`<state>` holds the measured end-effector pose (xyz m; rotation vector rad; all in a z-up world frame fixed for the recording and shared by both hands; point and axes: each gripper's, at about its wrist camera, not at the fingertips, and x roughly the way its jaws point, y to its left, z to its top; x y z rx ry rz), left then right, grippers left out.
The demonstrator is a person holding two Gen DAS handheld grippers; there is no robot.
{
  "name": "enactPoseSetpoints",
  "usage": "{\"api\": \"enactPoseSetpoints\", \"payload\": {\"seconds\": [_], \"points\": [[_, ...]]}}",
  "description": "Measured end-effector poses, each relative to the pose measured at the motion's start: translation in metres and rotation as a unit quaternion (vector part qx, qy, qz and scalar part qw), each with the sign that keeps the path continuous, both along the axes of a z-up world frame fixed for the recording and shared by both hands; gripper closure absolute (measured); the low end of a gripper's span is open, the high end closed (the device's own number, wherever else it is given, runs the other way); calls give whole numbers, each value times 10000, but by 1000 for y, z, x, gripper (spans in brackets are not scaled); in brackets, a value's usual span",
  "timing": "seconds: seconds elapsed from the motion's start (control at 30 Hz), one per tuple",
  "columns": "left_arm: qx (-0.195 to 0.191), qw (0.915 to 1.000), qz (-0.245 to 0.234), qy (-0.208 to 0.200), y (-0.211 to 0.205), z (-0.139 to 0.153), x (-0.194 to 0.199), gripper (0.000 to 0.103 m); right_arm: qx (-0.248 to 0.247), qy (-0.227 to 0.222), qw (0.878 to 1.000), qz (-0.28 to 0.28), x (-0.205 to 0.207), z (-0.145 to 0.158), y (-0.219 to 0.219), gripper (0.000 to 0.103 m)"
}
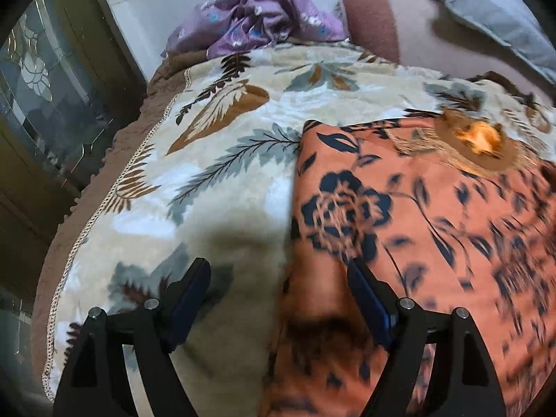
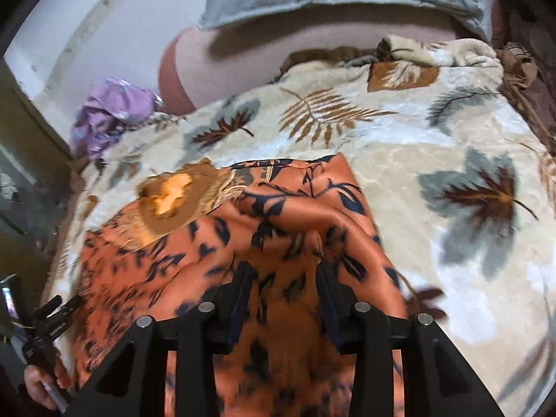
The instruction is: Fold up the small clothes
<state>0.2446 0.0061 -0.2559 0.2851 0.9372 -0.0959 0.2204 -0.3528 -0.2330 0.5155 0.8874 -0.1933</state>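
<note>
An orange garment (image 1: pixel 417 215) with a dark flower print lies spread on a leaf-patterned blanket (image 1: pixel 222 160) on a bed, its embroidered neckline (image 2: pixel 173 201) at the far end. The step in hand looks like taking hold of the near part to make a fold.

The left gripper (image 1: pixel 278 278) stands wide open and empty over the garment's left edge, one finger above the blanket, the other above the cloth. The right gripper (image 2: pixel 283 278) is half closed with a raised ridge of orange cloth between its fingers; I cannot tell whether the pads press on it (the picture is blurred there).

Next the left gripper needs to close on that edge. A crumpled purple cloth (image 1: pixel 253 17) lies at the far left. No readable writing shows.
</note>
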Motion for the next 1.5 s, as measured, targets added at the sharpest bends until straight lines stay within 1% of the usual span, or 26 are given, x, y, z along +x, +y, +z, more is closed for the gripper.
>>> {"api": "enactPoseSetpoints", "payload": {"seconds": [0.1, 0.3, 0.4, 0.5, 0.6, 0.67, 0.73, 0.77, 0.8, 0.83, 0.9, 0.97, 1.03, 1.13, 1.2, 1.3, 1.4, 1.5], "points": [[-150, 9997, -199, -23, 8, 12, -31, 22, 109, -34, 9999, 17, -41, 12, 0, 59], [-192, 9987, -466, -32, 18, 21, -97, 21, 91, 82, 9999, 35, -103, 19, 15, 57], [-205, 9987, -472, 60, 25, 17, -120, 21, 169, 190, 9996, 73, -130, 15, 24, 57], [-204, 9986, -458, 182, 32, 10, -139, 21, 402, 381, 9984, 103, -151, 3, 33, 57], [-160, 9987, -406, 265, 39, 0, -154, 21, 437, 486, 9977, 153, -161, -8, 43, 57], [-139, 9984, -382, 394, 43, -8, -164, 21, 550, 539, 9969, 177, -163, -18, 49, 57], [-52, 9982, -372, 459, 45, -19, -169, 21, 623, 638, 9958, 227, -164, -30, 55, 57], [14, 9978, -359, 559, 46, -26, -170, 21, 613, 727, 9952, 233, -164, -36, 59, 57], [-42, 9977, -329, 595, 49, -29, -171, 21, 617, 823, 9944, 223, -164, -43, 61, 57], [-187, 9976, -285, 598, 54, -26, -171, 21, 594, 793, 9949, 204, -165, -44, 62, 57], [-203, 9975, -236, 637, 59, -20, -170, 21, 619, 699, 9953, 241, -169, -38, 63, 57], [-192, 9988, -109, 431, 73, -9, -168, 21, 746, 571, 9953, 213, -175, -32, 59, 57], [-257, 9992, -13, 316, 87, -2, -168, 21, 755, 454, 9960, 136, -184, -26, 55, 56], [-192, 9994, 82, 275, 108, 4, -168, 21, 748, 339, 9966, 53, -200, -20, 49, 52], [-258, 9990, 38, 361, 117, 4, -171, 21, 810, 356, 9961, 17, -210, -19, 46, 49], [-472, 9964, -143, 685, 122, -1, -178, 21, 940, 480, 9944, 40, -224, -21, 43, 47], [-602, 9937, -182, 928, 128, -8, -183, 21, 888, 666, 9938, 55, -236, -23, 42, 47], [-647, 9920, -275, 1044, 132, -12, -192, 21, 954, 784, 9923, 28, -248, -26, 40, 47]]}}
